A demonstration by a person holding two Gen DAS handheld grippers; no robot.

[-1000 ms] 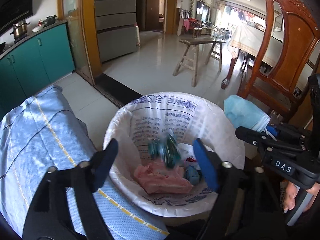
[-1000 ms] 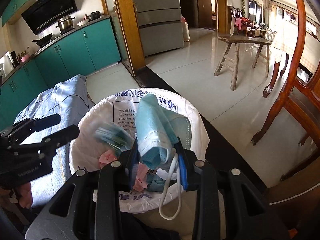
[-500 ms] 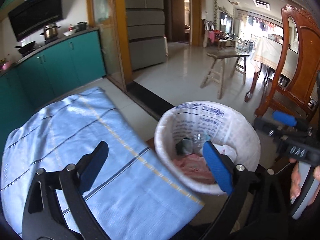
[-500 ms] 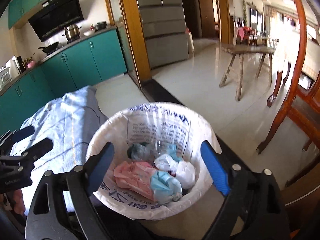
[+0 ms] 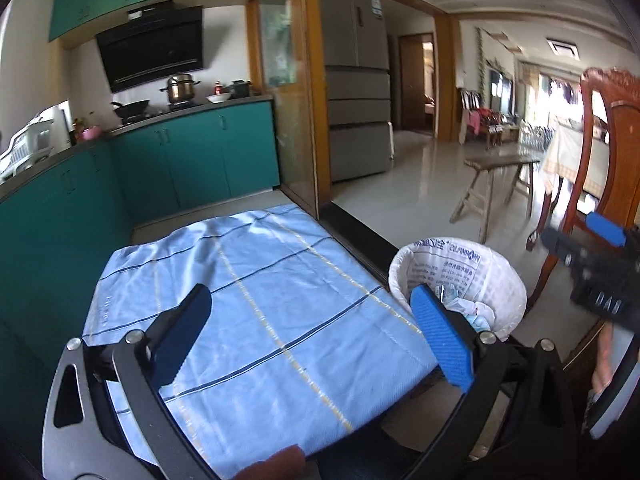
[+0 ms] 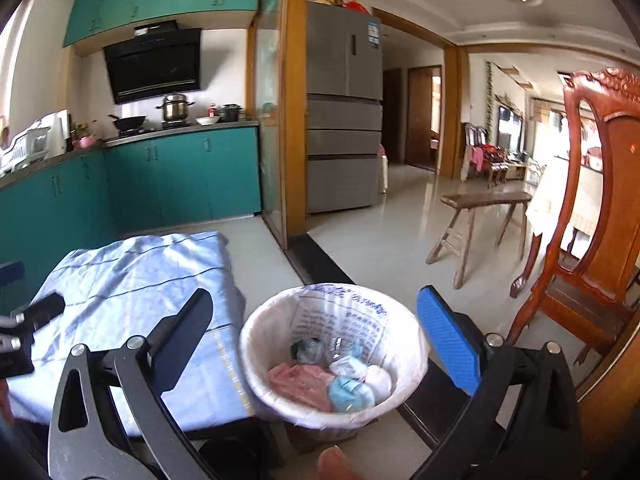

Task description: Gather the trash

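The left gripper stands wide open and empty above the light blue striped cloth-covered table. The right gripper is likewise spread wide, holding nothing, directly over the round bin lined with a white printed plastic bag. Inside, below its fingers, lie a crumpled pink wrapper, a light blue face mask and a dark green packet.

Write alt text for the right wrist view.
The open, empty right gripper hovers above a white-lined trash bin holding a pink wrapper, a blue face mask and other scraps. A blue tablecloth lies left, a wooden chair right.
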